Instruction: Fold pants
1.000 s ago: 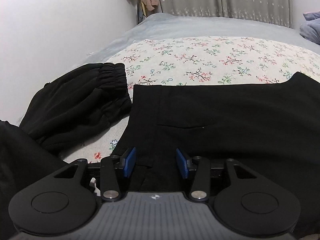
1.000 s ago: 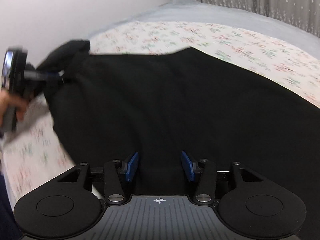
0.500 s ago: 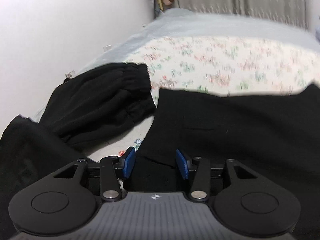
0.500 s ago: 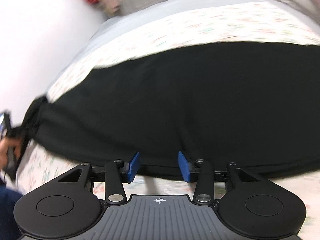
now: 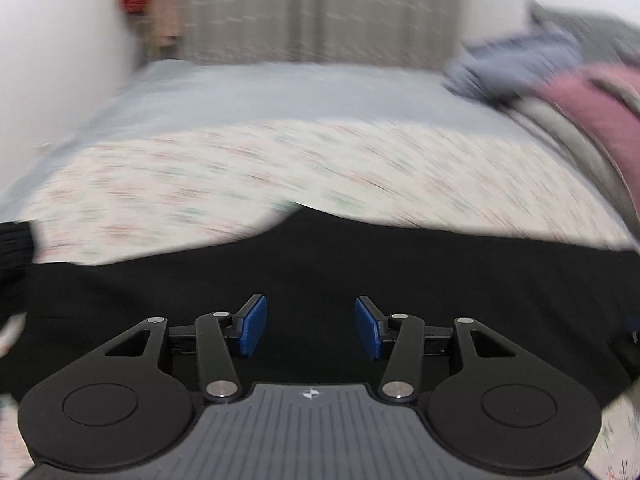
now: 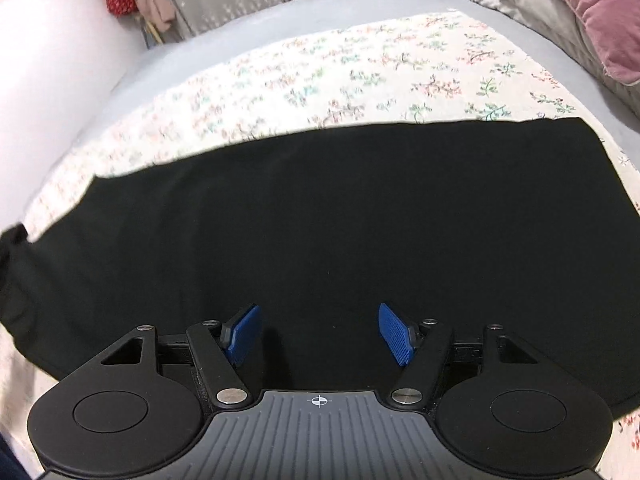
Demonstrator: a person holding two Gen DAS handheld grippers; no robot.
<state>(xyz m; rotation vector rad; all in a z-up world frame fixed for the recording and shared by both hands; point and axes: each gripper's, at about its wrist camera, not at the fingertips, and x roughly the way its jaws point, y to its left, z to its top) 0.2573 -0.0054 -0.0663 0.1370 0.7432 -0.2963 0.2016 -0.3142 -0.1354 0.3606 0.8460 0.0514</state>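
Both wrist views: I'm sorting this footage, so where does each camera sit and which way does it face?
Left wrist: on the left tool, looking forward over the black pants toward the curtain; only its open blue pads show.
Right wrist: on the right tool, looking down across the pants and floral sheet; only its open pads show.
Shared: pants, sheet, pink blanket.

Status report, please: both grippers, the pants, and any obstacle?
Left gripper open, empty. Right gripper open, empty. Black pants flat on floral sheet. Nothing in the way.
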